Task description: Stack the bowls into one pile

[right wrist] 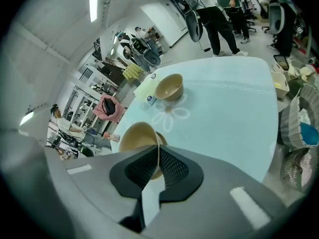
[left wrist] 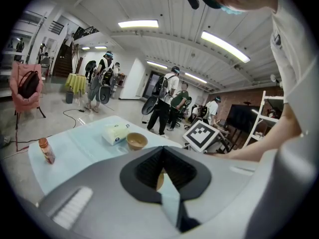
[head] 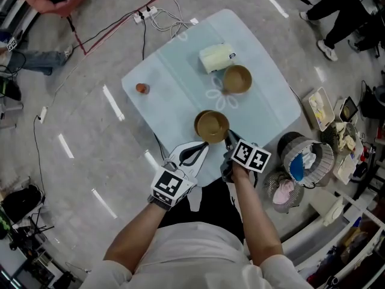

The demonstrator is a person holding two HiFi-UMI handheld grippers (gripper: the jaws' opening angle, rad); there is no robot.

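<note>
- Bowls not yet piled: two are seen on the table [head: 264, 101], well apart.
- near bowl [head: 212, 126] is set by the table's near corner. far bowl [head: 237, 79] is set approx. mid-table, just beside a tissue pack [head: 215, 58] on its far side.
- right gripper [head: 228, 138]: jaws are pinched onto the near bowl's rim on the side nearest the person. In the right gripper view the rim is seen running into the closed jaw line.
- left gripper [head: 203, 144]: jaws are drawn together w/ nothing held. The tip is just beside the same bowl's near rim, and a bit of bowl is glimpsed through the gap behind the tips.
- Whether the near bowl is already lifted off the table can't be told.
- Step judged: pick-up of the near bowl, 1st half of the job.
- Next move, prob.: the bowl is to be raised level, carried across to the far bowl, centred over it, lowered in and released. A one-sided rim grip means tilt is to be watched.
- small bottle [head: 142, 88] by the left corner is not involved.
</note>
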